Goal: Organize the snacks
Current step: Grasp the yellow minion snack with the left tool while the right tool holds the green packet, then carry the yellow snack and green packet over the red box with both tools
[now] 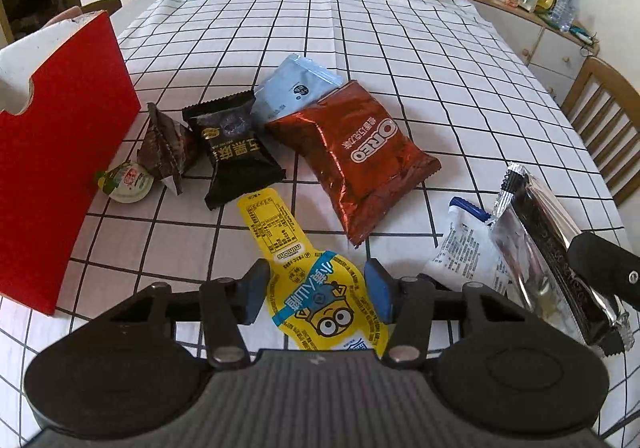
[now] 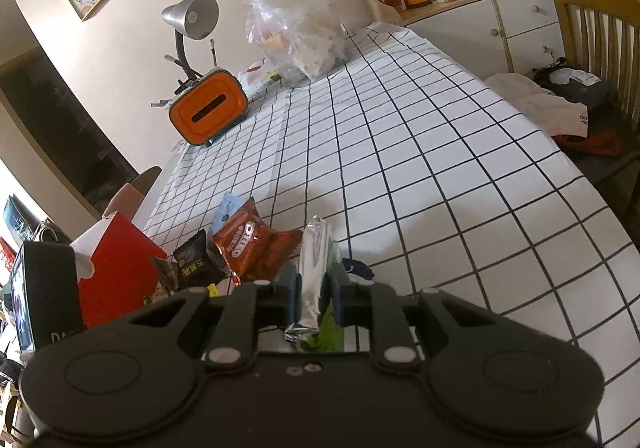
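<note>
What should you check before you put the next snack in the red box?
1. Right hand-held gripper shut on the silver packet: ok.
2. Left hand-held gripper around the yellow Minions packet: ok, one on each side of it. Squeezing it yet: cannot tell.
3. Red box standing upright with its top open: ok.
4. Room inside the red box: cannot tell, its inside is hidden.
5. Other snacks out of the way: not ok, the Oreo bag and the black packet lie close beside the yellow one.
</note>
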The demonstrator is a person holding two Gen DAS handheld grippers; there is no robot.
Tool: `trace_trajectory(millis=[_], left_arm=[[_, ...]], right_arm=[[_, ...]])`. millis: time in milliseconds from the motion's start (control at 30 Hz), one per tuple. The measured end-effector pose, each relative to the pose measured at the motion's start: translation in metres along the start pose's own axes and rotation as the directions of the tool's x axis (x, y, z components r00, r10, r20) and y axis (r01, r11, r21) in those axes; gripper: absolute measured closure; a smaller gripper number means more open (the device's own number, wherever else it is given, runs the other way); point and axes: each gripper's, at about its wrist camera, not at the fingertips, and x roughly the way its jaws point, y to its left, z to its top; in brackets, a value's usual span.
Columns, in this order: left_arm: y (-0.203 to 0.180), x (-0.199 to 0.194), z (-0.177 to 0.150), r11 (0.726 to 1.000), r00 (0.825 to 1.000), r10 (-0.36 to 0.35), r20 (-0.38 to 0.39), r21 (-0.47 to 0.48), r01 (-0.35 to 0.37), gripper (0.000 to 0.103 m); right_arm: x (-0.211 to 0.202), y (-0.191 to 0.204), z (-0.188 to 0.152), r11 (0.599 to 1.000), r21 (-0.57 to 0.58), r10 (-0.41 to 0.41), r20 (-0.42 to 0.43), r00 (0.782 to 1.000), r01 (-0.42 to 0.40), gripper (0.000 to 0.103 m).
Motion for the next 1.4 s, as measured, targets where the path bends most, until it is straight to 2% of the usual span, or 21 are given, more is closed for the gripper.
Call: trace_trajectory(millis=[600, 867, 1133, 1400], left_arm=[[0.050, -0.029, -0.008, 0.999, 0.999, -0.041, 0.014, -0.002, 0.041, 0.052], [0.070, -0.057, -0.005, 0.998, 0.997, -0.058, 0.055, 0.020, 0.057, 0.052], [0.089, -0.096, 0.011, 0.996, 0.991, -0.080, 0.106, 0.036, 0.076, 0.052], [0.118, -0.127, 0.036, 0.999, 0.985, -0.042, 0.169, 0.032, 0.037, 0.052]], right_arm=[[-0.020, 0.049, -0.008, 0.997, -0.075, 0.003, 0.021, 1.000, -0.001, 0.086], [-0.031, 0.081, -0.009, 0.993, -0.119, 0.030, 0.040, 0.999, -0.025, 0.086], [-0.033, 0.115, -0.004, 0.987, -0.156, 0.057, 0.052, 0.997, -0.048, 0.086], [-0.028, 0.159, 0.005, 0.975, -0.207, 0.097, 0.061, 0.993, -0.082, 0.086]])
